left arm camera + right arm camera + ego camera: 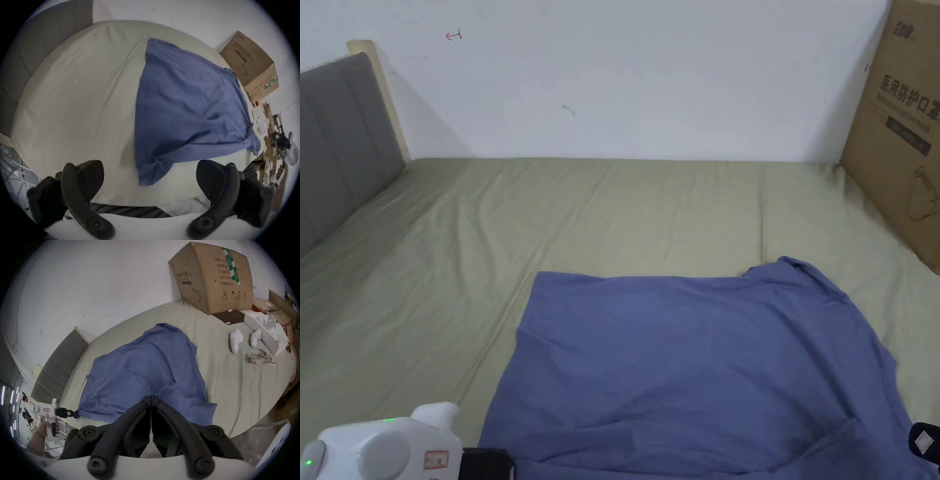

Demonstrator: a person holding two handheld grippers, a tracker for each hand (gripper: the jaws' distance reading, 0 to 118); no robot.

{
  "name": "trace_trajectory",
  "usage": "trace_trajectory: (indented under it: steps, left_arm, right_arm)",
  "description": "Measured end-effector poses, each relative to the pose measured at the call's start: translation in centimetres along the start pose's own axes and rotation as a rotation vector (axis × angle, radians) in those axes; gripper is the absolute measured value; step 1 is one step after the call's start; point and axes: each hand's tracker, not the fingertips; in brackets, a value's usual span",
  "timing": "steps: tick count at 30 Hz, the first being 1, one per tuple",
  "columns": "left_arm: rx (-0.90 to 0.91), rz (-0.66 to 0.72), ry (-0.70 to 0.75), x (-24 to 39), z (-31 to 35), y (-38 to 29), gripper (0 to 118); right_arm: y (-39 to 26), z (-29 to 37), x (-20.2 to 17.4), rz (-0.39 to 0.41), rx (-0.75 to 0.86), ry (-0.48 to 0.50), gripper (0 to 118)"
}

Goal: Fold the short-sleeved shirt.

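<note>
A blue short-sleeved shirt [700,362] lies spread on the olive bed sheet [550,219], mostly flat with soft wrinkles. My left gripper [149,168] is open at the shirt's near left corner [146,175], which lies between the wide-apart jaws. In the head view its white body [381,453] sits at the bottom left. My right gripper [151,396] is shut at the shirt's near right side, where a raised fold of fabric [168,384] runs into the tips. In the head view a black part of the right gripper [925,440] shows at the right edge.
A large cardboard box [900,137] stands on the bed's far right against the white wall. A grey headboard [337,137] borders the left. Right of the shirt lie white items [235,340], a white box [263,331] and a cord [258,361].
</note>
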Motion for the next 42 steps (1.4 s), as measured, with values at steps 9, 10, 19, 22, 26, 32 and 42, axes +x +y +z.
trace_trajectory:
  steps: [9,10,19,22,26,32,42]
  left_arm:
    - [0.104,-0.113,-0.015,2.3,3.1,-3.9,7]
    - [0.128,-0.117,-0.009,2.7,3.9,-4.4,7]
    - [0.185,-0.101,-0.042,4.6,7.3,-4.2,7]
    - [0.150,-0.091,-0.024,4.8,6.5,-4.1,7]
    - [0.111,-0.088,-0.012,4.5,5.8,-4.4,7]
    - [0.089,-0.096,-0.013,4.5,5.8,-4.1,7]
    - [0.126,-0.083,-0.033,5.3,7.9,-0.8,7]
  right_arm:
    - [-0.6,-0.3,2.9,0.028,-0.064,-0.098,0]
    - [-0.8,-0.6,3.4,0.050,-0.078,-0.131,10]
    - [-2.8,-6.1,8.9,0.016,-0.332,-0.264,118]
    - [-3.5,-7.5,9.4,0.100,-0.394,-0.343,103]
    - [-3.3,-6.0,8.8,0.066,-0.372,-0.228,24]
    - [-2.2,-3.7,9.0,0.030,-0.358,-0.182,1]
    - [3.2,-2.0,5.7,0.100,-0.232,-0.139,1]
